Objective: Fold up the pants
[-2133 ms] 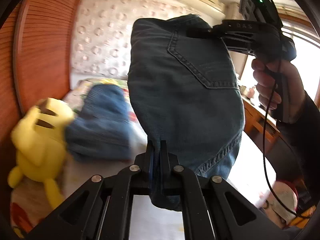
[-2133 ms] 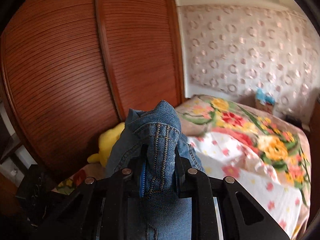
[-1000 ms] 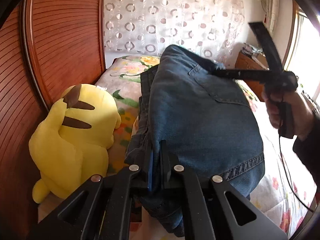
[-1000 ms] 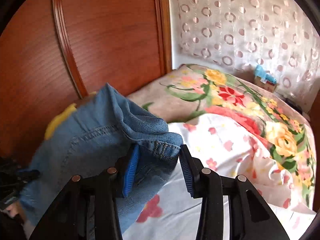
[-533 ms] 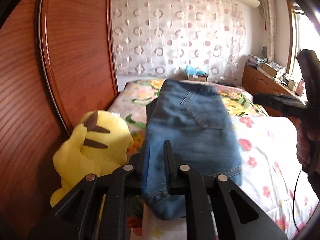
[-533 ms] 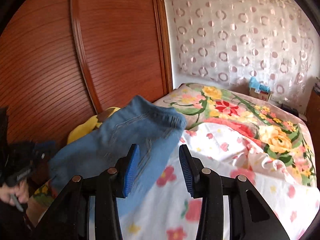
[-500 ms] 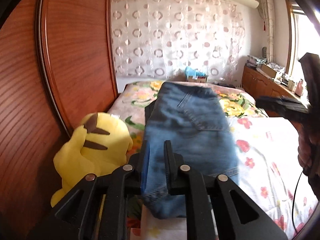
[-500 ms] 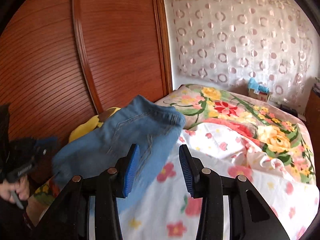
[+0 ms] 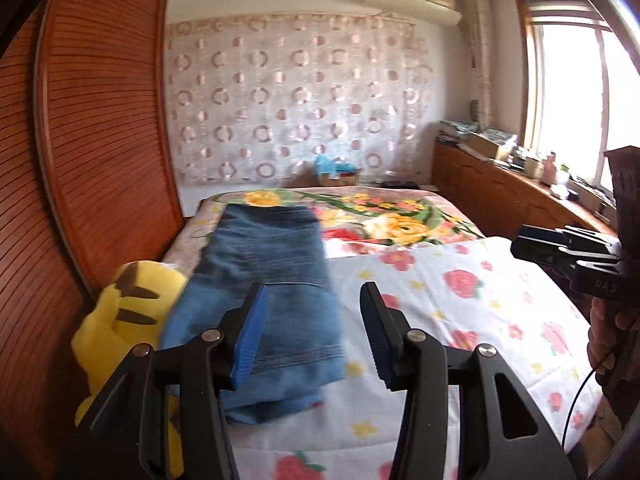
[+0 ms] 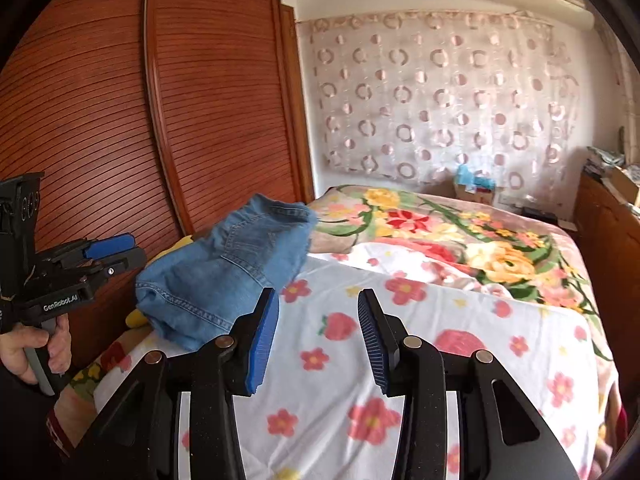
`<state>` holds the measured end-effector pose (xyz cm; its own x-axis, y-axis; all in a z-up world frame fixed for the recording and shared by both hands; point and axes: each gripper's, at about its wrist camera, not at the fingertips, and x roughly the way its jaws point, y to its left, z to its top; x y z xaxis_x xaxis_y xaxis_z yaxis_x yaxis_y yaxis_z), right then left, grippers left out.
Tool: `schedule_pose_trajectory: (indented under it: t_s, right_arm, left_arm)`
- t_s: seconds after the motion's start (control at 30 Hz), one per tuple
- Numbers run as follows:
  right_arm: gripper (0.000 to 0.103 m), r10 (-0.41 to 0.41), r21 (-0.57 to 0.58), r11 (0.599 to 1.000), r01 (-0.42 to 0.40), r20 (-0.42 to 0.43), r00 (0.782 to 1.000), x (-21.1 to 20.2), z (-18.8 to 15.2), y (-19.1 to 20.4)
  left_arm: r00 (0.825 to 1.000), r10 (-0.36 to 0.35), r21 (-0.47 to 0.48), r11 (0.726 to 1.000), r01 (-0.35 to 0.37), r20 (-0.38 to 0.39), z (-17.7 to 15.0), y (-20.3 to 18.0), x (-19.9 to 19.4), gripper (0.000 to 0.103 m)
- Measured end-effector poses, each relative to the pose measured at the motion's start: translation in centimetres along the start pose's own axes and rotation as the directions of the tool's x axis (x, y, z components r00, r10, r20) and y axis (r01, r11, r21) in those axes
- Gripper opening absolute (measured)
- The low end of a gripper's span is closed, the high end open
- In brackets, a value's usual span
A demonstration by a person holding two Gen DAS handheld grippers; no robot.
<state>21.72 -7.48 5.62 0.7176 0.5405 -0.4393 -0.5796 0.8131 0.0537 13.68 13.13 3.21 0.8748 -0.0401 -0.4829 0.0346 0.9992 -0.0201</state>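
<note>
The folded blue jeans (image 9: 268, 280) lie on the left side of the bed, beside a yellow plush toy (image 9: 128, 320). In the right wrist view the jeans (image 10: 228, 268) sit as a stack near the wardrobe. My left gripper (image 9: 312, 320) is pulled back from them with its jaws opening; nothing is pressed between its blue pads. My right gripper (image 10: 316, 320) stands open over the flowered sheet, right of the jeans, with nothing between its fingers. Each gripper also shows in the other's view, held in a hand: the right gripper (image 9: 560, 248) and the left gripper (image 10: 100, 256).
The bed's white flowered sheet (image 10: 400, 340) spreads to the right, with a floral blanket (image 10: 460, 240) toward the head. A ribbed wooden wardrobe (image 10: 160, 120) runs close along the left. A low wooden cabinet (image 9: 500, 192) stands under the window at right.
Both grippers have let go of the jeans, which dropped onto the bed by the plush toy. My left jaws have spread wide. Both grippers drew back and away from the stack.
</note>
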Motion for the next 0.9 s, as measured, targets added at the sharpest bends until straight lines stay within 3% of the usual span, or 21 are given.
schedule_pose_trajectory:
  t_s: [0.13,0.23,0.37,0.53,0.67,0.8,0.9]
  right_arm:
    - [0.043,-0.020,0.016,1.000,0.020,0.013,1.000,-2.3,-0.6,-0.1]
    - [0.043,-0.034,0.026,0.999,0.034,0.019,0.999,-3.0,-1.2,0.0]
    - [0.043,-0.062,0.046,0.997,0.060,0.024,0.998,-4.3,-1.9,0.1]
    - [0.043,-0.097,0.062,0.994,0.095,0.022,0.995,-5.5,-2.5,0.7]
    - [0.043,-0.125,0.076,0.990,0.123,0.026,0.992,-6.7,-2.6,1.2]
    - [0.051,-0.151,0.079,0.986,0.147,0.042,0.988,-8.6,-3.0,1.9]
    - [0.058,-0.175,0.076,0.982,0.171,0.058,0.983,-10.2,-2.9,2.7]
  left_arm:
    - [0.999,-0.038,0.021,0.999,0.038,-0.013,0.0,-2.3,0.1,0.054]
    - [0.998,-0.067,0.028,0.997,0.067,-0.011,-0.1,-3.7,0.0,0.083]
    - [0.996,-0.090,0.027,0.996,0.091,-0.011,-0.1,-5.3,-0.3,0.094]
    - [0.996,-0.090,0.019,0.996,0.089,0.022,0.2,-6.7,-1.1,0.103]
    - [0.994,-0.104,0.023,0.994,0.104,0.029,0.3,-7.5,-1.5,0.103]
    - [0.991,-0.131,0.011,0.991,0.130,0.036,0.4,-8.5,-2.5,0.103]
    - [0.994,-0.101,0.013,0.995,0.101,0.042,0.6,-9.2,-3.6,0.103]
